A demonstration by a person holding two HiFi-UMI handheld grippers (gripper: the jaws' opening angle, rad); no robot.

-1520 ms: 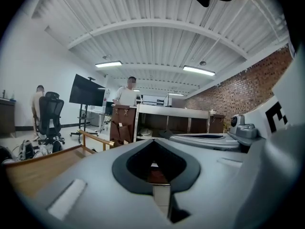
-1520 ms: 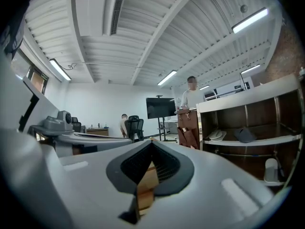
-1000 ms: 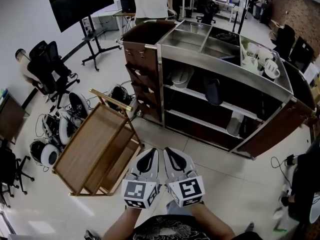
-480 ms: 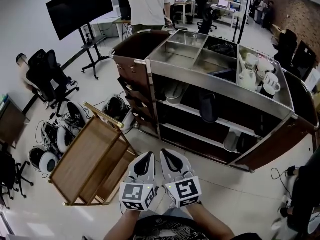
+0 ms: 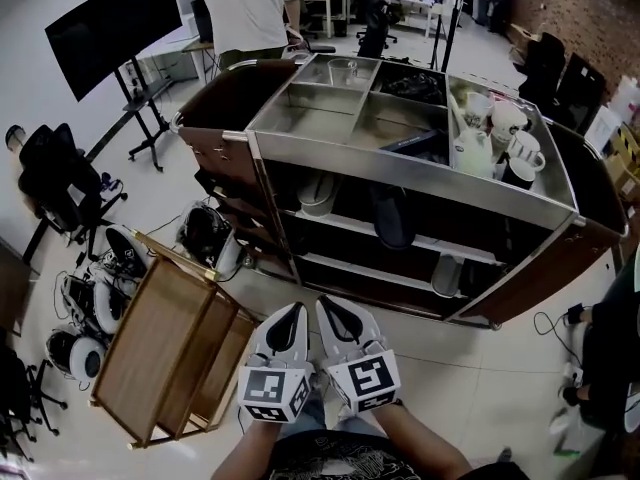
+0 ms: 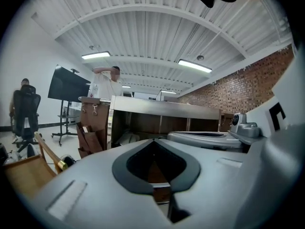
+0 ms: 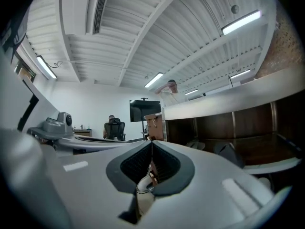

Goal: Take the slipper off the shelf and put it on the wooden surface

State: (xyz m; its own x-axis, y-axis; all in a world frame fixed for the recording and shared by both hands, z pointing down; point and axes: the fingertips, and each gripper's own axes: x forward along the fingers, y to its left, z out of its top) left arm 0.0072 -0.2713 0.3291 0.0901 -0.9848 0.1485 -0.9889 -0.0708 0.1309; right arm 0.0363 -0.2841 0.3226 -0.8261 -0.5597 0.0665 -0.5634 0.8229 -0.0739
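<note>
A dark slipper (image 5: 390, 214) lies on the upper shelf of the steel and wood cart (image 5: 400, 168); it also shows in the right gripper view (image 7: 232, 153). The wooden trolley top (image 5: 150, 346) stands at the lower left. My left gripper (image 5: 297, 309) and right gripper (image 5: 323, 303) are side by side in front of me, short of the cart, both pointing at it. Both are shut with nothing between the jaws, as the left gripper (image 6: 153, 140) and right gripper (image 7: 151, 142) views show.
A light slipper (image 5: 318, 194) lies left of the dark one, and a pale object (image 5: 447, 274) sits on the lower shelf. Kettle and cups (image 5: 490, 138) fill the cart's top right. A person (image 5: 245, 8) stands behind the cart. Office chairs, a screen (image 5: 110, 28) and floor gear sit left.
I have come closer to the cart, which has grown in the frame. The wooden trolley has slid left and down in view. Both grippers stay shut, side by side.
</note>
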